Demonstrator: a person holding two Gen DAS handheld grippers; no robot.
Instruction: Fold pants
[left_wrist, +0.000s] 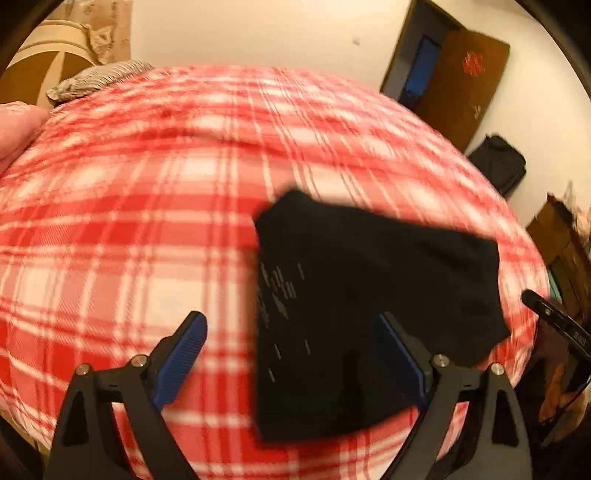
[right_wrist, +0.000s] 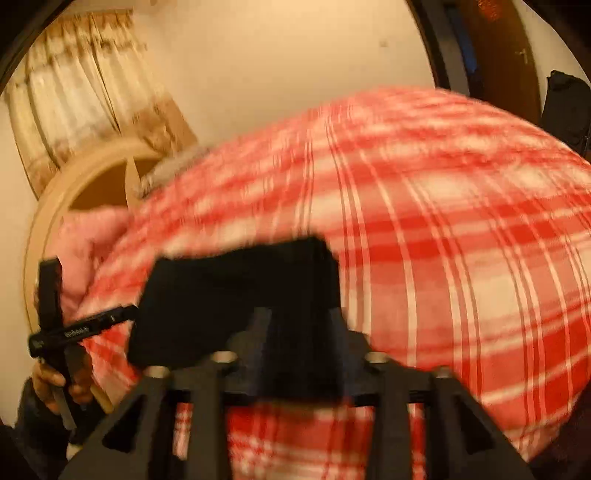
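a: where the black pants (left_wrist: 369, 302)?
b: folded, flat on the red plaid bedspread (left_wrist: 129, 229), toward its near edge.
a: left gripper (left_wrist: 295, 354)?
b: spread wide, empty, one blue pad (left_wrist: 181, 362) over the plaid, the other over the pants.
a: right gripper (right_wrist: 299, 314)?
b: narrowed over the pants' near edge; pinching or not, cannot tell through blur.

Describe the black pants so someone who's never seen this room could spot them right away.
Find the big red and white plaid blanket covering the bed. The pants lie on it as a folded black bundle, the only dark thing on the plaid.
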